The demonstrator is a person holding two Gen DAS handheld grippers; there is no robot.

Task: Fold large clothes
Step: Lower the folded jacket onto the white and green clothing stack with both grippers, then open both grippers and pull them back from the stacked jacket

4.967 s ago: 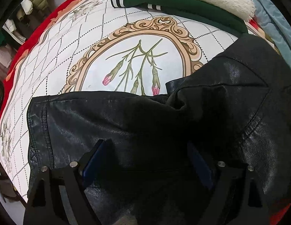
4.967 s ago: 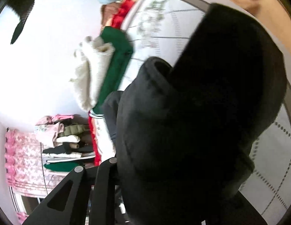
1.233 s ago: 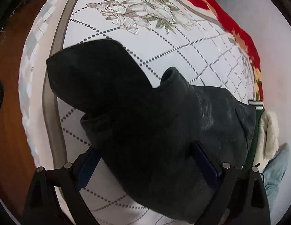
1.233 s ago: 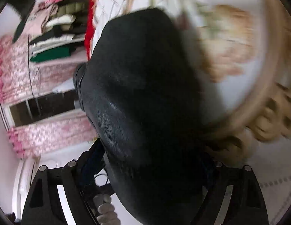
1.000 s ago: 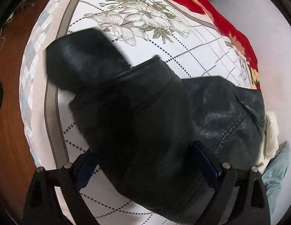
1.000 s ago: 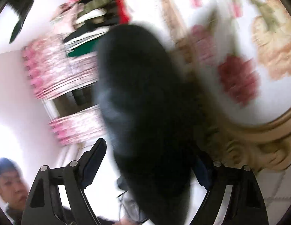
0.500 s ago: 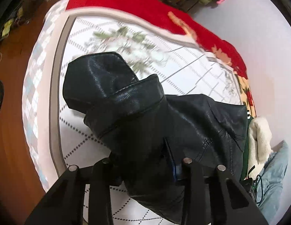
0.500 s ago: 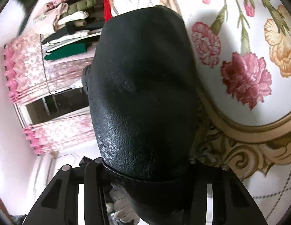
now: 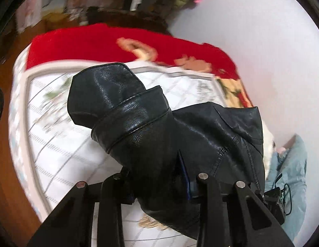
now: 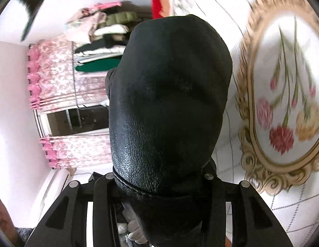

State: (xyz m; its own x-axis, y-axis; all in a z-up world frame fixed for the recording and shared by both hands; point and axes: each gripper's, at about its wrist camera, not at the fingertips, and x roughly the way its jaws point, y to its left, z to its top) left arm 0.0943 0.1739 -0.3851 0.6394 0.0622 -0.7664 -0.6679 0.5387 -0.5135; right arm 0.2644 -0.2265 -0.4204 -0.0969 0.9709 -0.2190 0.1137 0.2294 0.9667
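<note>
A black leather jacket (image 9: pixel 159 135) is clamped between the jaws of both the left gripper (image 9: pixel 157 182) and the right gripper (image 10: pixel 159 177), its bulk bunched ahead of the fingers above the quilted bedspread (image 9: pixel 62 140) beneath.

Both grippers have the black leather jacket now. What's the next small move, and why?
Probably carry both held parts across toward the jacket's far side, then lower them to lay the fold. The left gripper and the right gripper are each shut on a bunched part of the black leather jacket, while its far side seems to lie on the quilted bedspread.
</note>
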